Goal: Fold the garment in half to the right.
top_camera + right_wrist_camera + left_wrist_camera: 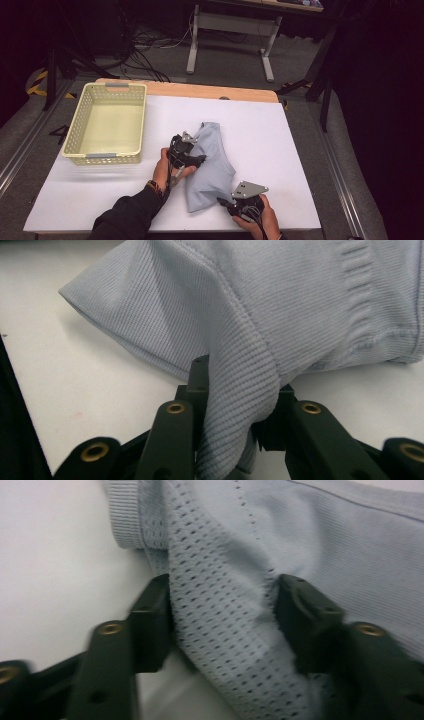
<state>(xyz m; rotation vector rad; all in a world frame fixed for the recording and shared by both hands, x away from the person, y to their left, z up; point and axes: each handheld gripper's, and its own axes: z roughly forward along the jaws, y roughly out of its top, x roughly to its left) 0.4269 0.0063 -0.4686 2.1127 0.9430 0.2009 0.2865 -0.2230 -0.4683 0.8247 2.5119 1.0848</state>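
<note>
A light blue-grey garment [216,165] lies crumpled in the middle of the white table [265,125]. My left gripper [201,159] is at the garment's left edge, held by a hand in a dark sleeve. In the left gripper view a mesh fold of the garment [325,535] fills the gap between the jaws of my left gripper [222,617], which stand well apart on either side of it. My right gripper [223,202] is at the garment's near corner. In the right gripper view my right gripper [240,395] is shut on a bunched ribbed fold of the garment [280,295].
A pale yellow perforated basket [107,86] stands at the table's far left with nothing in it. The wooden table edge [210,91] runs along the back. Beyond it are a desk frame [232,25] and cables on the floor.
</note>
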